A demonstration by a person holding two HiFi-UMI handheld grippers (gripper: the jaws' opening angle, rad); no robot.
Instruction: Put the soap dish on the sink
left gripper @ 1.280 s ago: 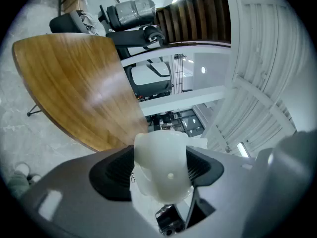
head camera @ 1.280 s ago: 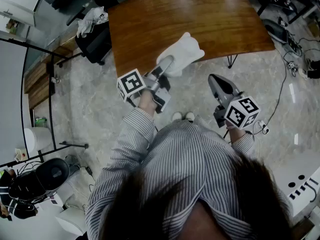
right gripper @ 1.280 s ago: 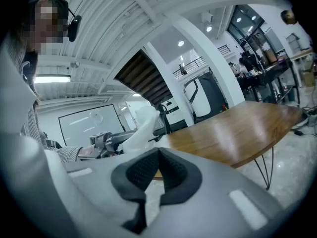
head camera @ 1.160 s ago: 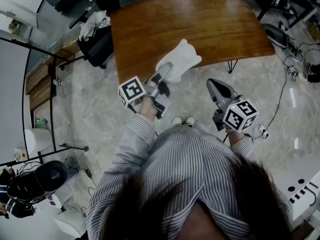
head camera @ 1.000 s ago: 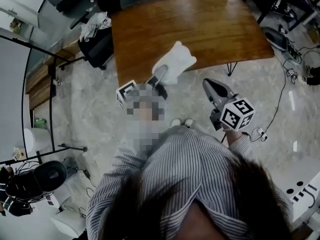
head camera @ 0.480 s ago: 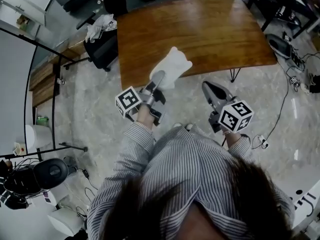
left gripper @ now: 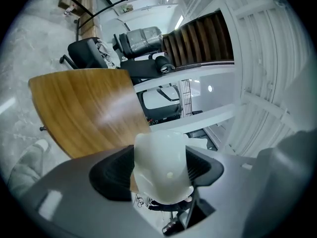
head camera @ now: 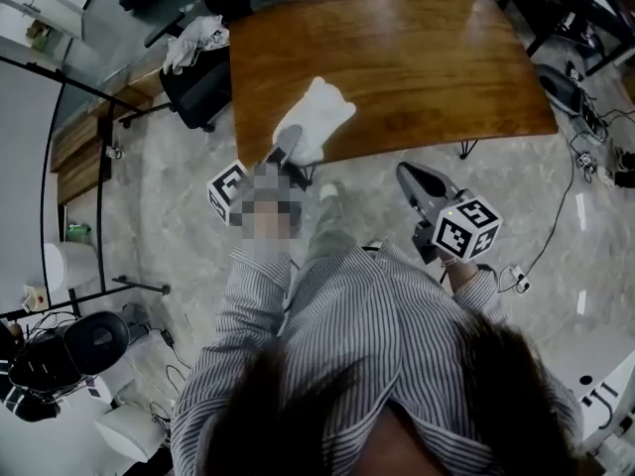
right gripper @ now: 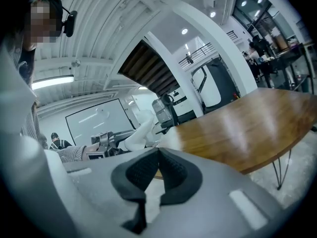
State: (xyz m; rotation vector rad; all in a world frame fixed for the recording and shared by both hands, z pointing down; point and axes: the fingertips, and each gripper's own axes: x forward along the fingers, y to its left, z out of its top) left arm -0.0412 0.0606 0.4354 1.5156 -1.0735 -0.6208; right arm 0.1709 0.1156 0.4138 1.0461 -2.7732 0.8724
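L gripper [head camera: 290, 145] clamped on white soap dish [head camera: 317, 115], held in air over near edge of wooden table [head camera: 427, 58], prob. for transit. R gripper [head camera: 407, 175] jaws together, empty, idle. No sink in view.

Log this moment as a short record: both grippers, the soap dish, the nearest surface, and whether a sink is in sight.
left gripper: shut on the white soap dish
right gripper: shut, nothing between its jaws
soap dish position: held in the air, seen over the near edge of the wooden table
sink: not in any view
task state: dish carried, not yet set down
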